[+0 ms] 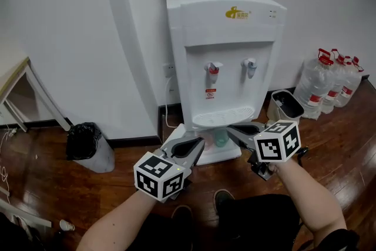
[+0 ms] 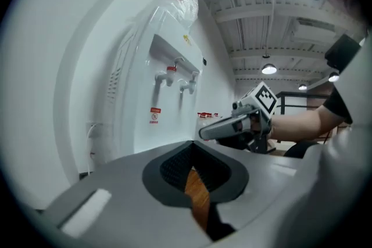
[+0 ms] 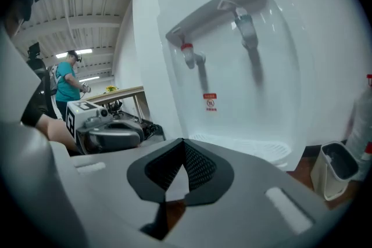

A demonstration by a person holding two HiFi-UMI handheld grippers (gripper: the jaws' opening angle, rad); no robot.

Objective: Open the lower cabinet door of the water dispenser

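Low in the frame's centre, we hold the grey left gripper (image 1: 200,144), jaws a slit apart, and the grey right gripper (image 1: 232,129), closed, both empty before the tall white plastic water dispenser (image 1: 226,56); its lower cabinet door, hidden behind them, we judge unopened.

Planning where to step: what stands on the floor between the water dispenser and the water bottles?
A small white bin stands between the water dispenser and the water bottles; the head view shows it.
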